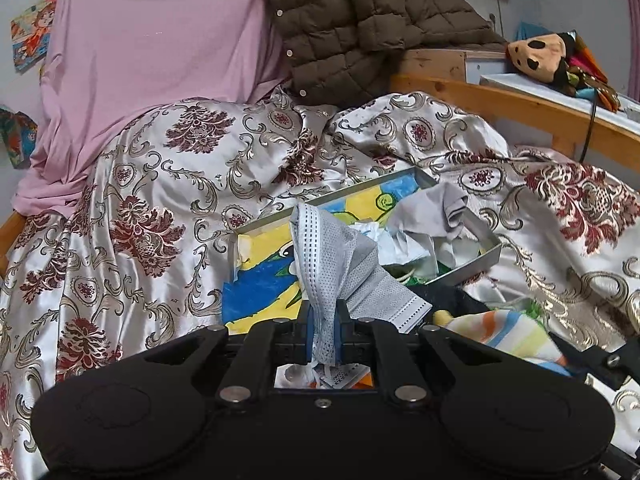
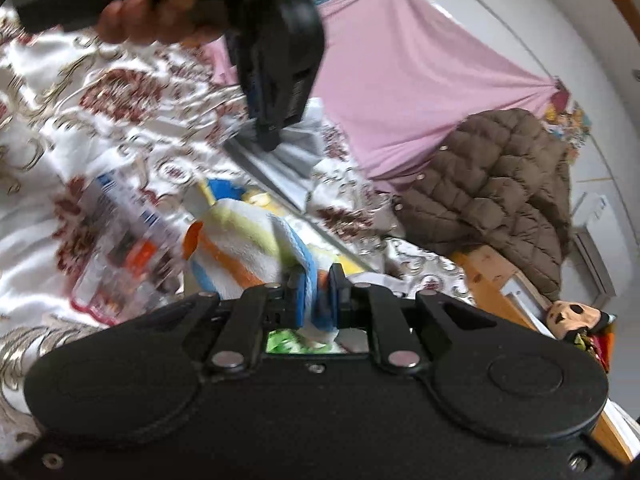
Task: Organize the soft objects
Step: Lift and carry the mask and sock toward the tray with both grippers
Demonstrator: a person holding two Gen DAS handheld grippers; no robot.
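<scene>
My left gripper [image 1: 323,312] is shut on a grey face mask [image 1: 340,264], which stands up crumpled between the blue pads, lifted above a metal-framed tray [image 1: 486,258]. The tray has a colourful painted bottom and holds a grey cloth [image 1: 440,212] and crumpled white tissues [image 1: 394,242]. My right gripper [image 2: 316,280] is shut on a striped terry towel [image 2: 244,244] with orange, yellow and blue bands. That towel [image 1: 516,334] also shows at the lower right of the left wrist view. In the right wrist view the left gripper [image 2: 272,136] hangs above with the mask [image 2: 294,156], held by a hand [image 2: 160,16].
Everything lies on a bed under a satin floral bedspread [image 1: 140,208]. A pink sheet [image 1: 152,52] and a brown quilted jacket [image 1: 360,28] hang behind. A wooden bed rail [image 1: 520,108] and a soft toy [image 1: 540,54] stand at the right. A plastic packet [image 2: 120,248] lies on the bedspread.
</scene>
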